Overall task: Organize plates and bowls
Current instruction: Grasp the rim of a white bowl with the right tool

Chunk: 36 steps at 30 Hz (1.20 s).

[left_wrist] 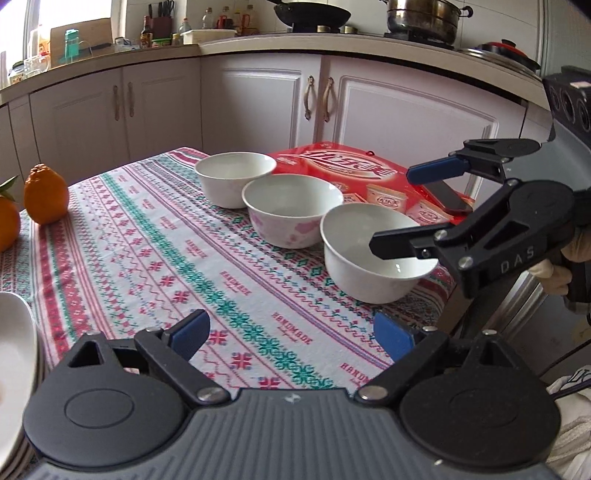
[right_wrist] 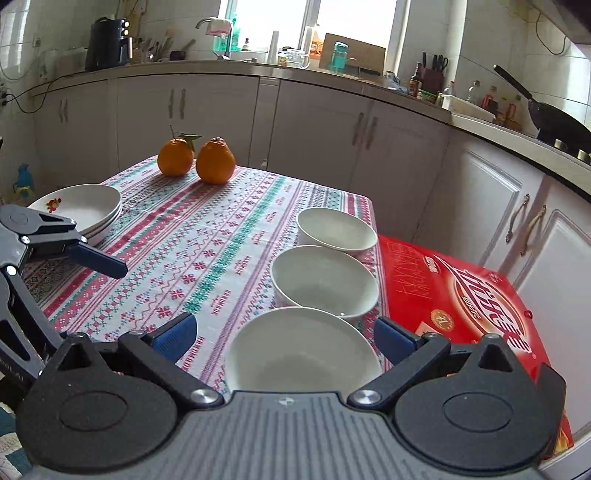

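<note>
Three bowls [right_wrist: 325, 280] rims up, aligned

Home kitchen: cabinets [right_wrist: 317, 122], wok [left_wrist: 312, 13], knife block [right_wrist: 434, 75].

Two oranges [right_wrist: 195, 159] on patterned tablecloth [right_wrist: 207, 236]; red box [right_wrist: 461, 291] beside.

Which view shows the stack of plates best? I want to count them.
The right wrist view: the stack of plates sits whole at the table's left edge, its layered rims visible. The left wrist view catches only a cropped sliver of it at the frame's left border.
</note>
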Available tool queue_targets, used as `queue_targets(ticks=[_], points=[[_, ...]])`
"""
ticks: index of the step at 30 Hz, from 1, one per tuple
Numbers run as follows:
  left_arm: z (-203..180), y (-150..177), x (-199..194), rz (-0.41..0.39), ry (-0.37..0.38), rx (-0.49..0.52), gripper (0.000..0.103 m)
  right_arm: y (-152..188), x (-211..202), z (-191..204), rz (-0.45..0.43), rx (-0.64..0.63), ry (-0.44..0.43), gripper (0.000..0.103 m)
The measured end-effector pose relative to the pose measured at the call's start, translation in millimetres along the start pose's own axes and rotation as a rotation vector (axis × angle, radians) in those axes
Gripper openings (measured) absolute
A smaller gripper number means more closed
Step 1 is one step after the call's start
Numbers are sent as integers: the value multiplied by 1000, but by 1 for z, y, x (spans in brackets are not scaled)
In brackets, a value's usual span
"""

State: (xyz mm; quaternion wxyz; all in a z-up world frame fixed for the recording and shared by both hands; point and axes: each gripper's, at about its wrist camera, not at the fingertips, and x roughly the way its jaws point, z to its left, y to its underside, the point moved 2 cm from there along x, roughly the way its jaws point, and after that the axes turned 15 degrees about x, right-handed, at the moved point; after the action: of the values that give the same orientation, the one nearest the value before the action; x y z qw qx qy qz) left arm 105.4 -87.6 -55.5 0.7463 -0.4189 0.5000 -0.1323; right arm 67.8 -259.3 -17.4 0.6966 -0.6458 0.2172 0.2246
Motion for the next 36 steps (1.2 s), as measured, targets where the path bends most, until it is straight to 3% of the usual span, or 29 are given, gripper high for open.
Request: queue_targets(ticks=[9, 15, 24, 36], points=[[-36, -18, 33, 0, 44, 81, 95, 12, 10, -37, 61, 87, -25, 103], [-53, -25, 46, -7, 30, 174, 95, 16, 16, -48, 95, 119, -70, 103], [-58, -28, 53, -14, 21, 187, 95, 14, 29, -63, 146, 204, -151, 101], [-59, -35, 57, -51, 10, 207, 93, 9, 38, -67, 185, 245, -220, 81]])
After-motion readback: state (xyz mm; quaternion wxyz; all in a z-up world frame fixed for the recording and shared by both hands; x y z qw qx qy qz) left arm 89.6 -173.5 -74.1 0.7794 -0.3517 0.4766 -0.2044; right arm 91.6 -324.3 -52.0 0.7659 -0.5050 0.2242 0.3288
